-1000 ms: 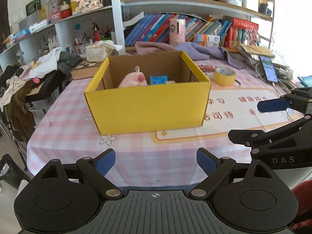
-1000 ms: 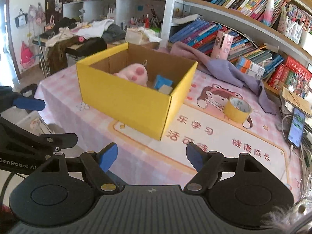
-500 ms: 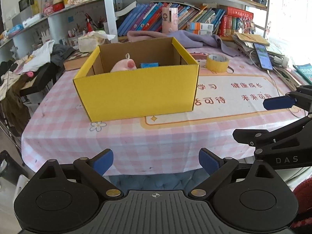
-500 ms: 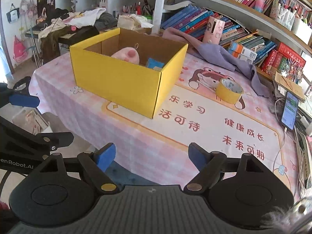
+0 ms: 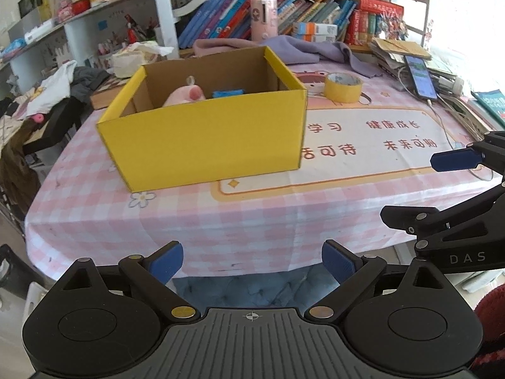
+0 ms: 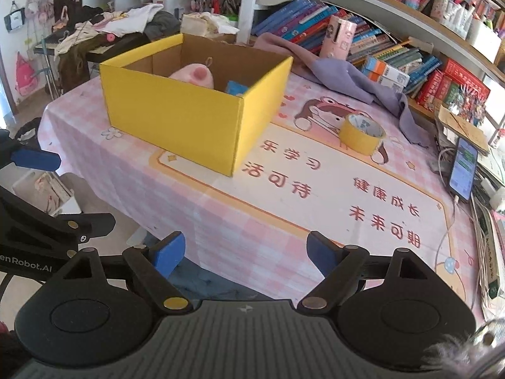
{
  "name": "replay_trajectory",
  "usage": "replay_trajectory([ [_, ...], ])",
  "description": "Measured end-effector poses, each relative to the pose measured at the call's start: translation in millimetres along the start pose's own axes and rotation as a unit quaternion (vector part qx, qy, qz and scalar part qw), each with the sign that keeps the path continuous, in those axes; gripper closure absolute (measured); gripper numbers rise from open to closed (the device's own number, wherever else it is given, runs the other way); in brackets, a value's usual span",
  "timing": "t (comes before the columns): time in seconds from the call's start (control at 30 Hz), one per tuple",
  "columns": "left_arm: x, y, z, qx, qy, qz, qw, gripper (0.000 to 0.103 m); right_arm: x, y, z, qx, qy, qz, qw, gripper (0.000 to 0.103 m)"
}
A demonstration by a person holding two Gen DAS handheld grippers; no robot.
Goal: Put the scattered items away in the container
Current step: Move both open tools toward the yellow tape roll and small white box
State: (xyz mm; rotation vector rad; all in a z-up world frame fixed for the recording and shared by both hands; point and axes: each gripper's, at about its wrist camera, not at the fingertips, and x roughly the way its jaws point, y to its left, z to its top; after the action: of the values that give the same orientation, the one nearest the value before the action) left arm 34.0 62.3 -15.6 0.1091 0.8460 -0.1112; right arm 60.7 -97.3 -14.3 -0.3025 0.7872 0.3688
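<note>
A yellow cardboard box (image 5: 205, 139) (image 6: 176, 120) stands open on the pink checked tablecloth. Inside it lie a pink plush toy (image 5: 184, 96) (image 6: 194, 75) and a blue item (image 5: 228, 93) (image 6: 236, 87). A roll of yellow tape (image 5: 343, 87) (image 6: 361, 134) sits on the cloth to the right of the box. My left gripper (image 5: 252, 260) hangs open and empty off the table's near edge. My right gripper (image 6: 244, 252) is beside it, its jaws opening with nothing between them.
A purple cloth (image 6: 347, 75) lies behind the tape. A phone (image 6: 463, 167) on a cable and stacked papers crowd the table's right side. Bookshelves rise behind the table. A chair heaped with clothes (image 5: 53, 94) stands at the left.
Both grippers have drawn back from the box and sunk a little, so the table's near edge now shows. The right gripper's fingers stand slightly wider apart.
</note>
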Motion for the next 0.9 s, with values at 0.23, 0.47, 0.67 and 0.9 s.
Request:
replay_trajectory([
  [0.23,13.4,-28.1,12.0,0.03,0.007,-0.029,0.9991,0.007,-0.2,-27.2,-8.9,0.021,0.013,-0.023,0.999,0.018],
  [0.47,28.6,-58.2,26.8,0.061,0.012,-0.056,0.9965,0.007,0.3,-58.6,-18.8,0.048,0.026,-0.047,0.997,0.017],
  [0.67,45.0,-86.9,42.9,0.087,0.016,-0.082,0.9927,0.007,0.2,-89.6,-28.0,0.073,0.037,-0.071,0.994,0.017],
  [0.9,62.7,-123.0,60.0,0.117,0.018,-0.103,0.9876,0.007,3.2,-128.5,-37.4,0.102,0.047,-0.094,0.989,0.017],
])
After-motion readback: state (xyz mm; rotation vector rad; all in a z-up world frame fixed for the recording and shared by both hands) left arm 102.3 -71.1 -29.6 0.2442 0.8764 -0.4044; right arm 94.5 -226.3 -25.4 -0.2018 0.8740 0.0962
